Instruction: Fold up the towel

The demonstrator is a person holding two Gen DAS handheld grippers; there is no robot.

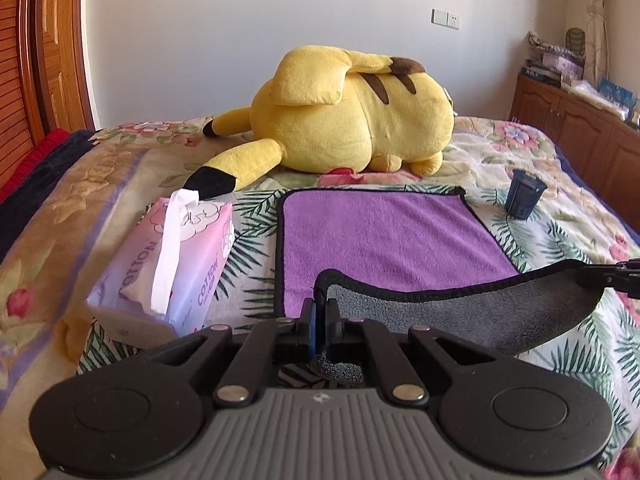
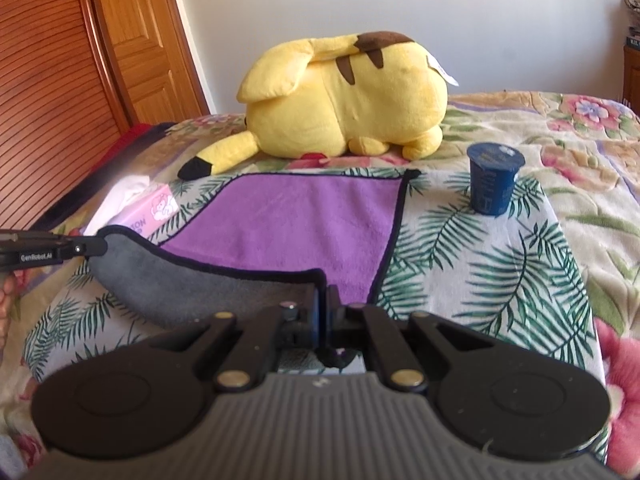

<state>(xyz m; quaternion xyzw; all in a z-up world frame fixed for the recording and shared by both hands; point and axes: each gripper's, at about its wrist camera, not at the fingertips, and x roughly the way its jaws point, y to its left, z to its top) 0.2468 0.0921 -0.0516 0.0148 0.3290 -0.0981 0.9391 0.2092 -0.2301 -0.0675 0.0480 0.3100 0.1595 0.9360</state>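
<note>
Towel corners pinched and lifted off the bed, one in each claw.

Purple microfibre towel with a black hem and grey underside [image 1: 384, 236] lies on the floral, palm-leaf bedspread [image 1: 560, 344], its far half flat and its near edge raised so the grey side shows, sagging between the two claws. Left gripper [image 1: 320, 312] has its fingers closed tight on the near-left corner; right gripper [image 2: 325, 304] is clamped the same way on the near-right corner. Pink cotton tissue pack [image 1: 176, 256] sits just left of the towel, a dark blue foil-lidded cup [image 2: 493, 178] stands upright to its right, and a large yellow plush toy [image 1: 352, 112] lies beyond the far edge.
</note>
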